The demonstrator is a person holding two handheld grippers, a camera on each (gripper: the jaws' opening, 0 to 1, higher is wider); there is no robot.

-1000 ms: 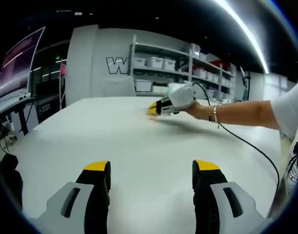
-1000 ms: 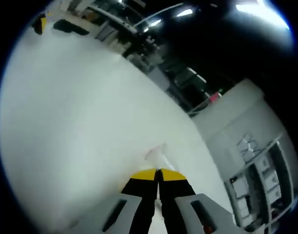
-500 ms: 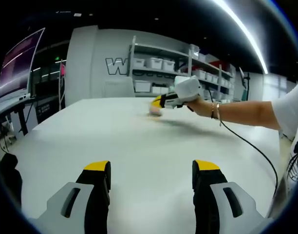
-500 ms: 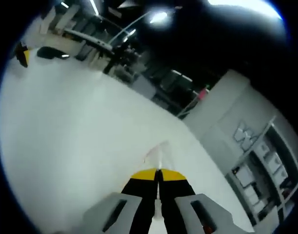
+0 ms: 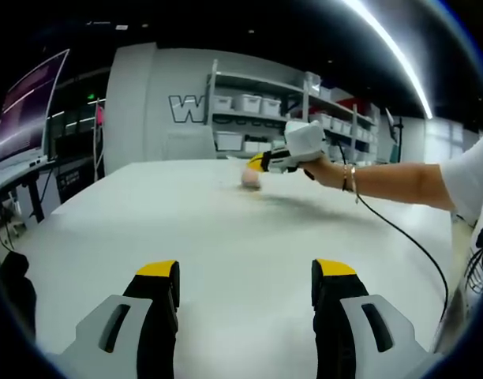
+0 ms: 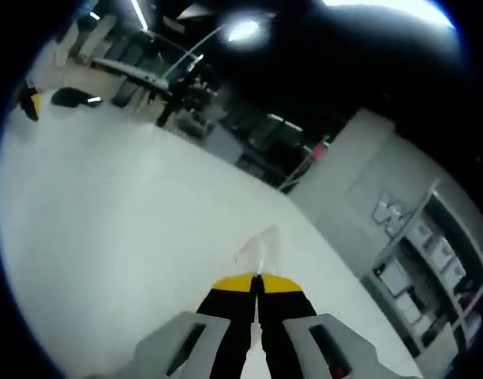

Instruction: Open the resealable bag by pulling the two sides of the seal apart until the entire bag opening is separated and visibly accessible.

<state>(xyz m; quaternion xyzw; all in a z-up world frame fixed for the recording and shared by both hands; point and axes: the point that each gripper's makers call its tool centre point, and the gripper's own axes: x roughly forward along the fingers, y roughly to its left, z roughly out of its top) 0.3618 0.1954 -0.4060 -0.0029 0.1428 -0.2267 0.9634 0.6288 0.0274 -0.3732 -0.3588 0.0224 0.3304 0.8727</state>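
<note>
Since a second ago your right gripper has climbed off the table: it lay low on the far surface then, and now it is held clear above it at about 12 o'clock in the left gripper view, with the hand behind it raised as well. The bag has come up with it. In the right gripper view the jaws are pressed together on a thin clear flap that sticks out past the yellow tips toward 12 o'clock, and the room behind has rolled, so shelving now sits at 4 o'clock.

For the task, this looks like one side of the bag secured and lifted. The seal does not yet look parted, and I judge the second grip is still to come.

Your left gripper has not shifted at all; its jaws stand wide apart at 6 o'clock, holding nothing, well away from the bag.

From the left gripper view you get the height of the lift and a small pinkish blob hanging just under the right gripper's tips, probably the bag's contents, though it is too small to tell. From the right gripper view you get the pinch itself and the transparent film, but which edge of the seal you hold cannot be made out.
</note>
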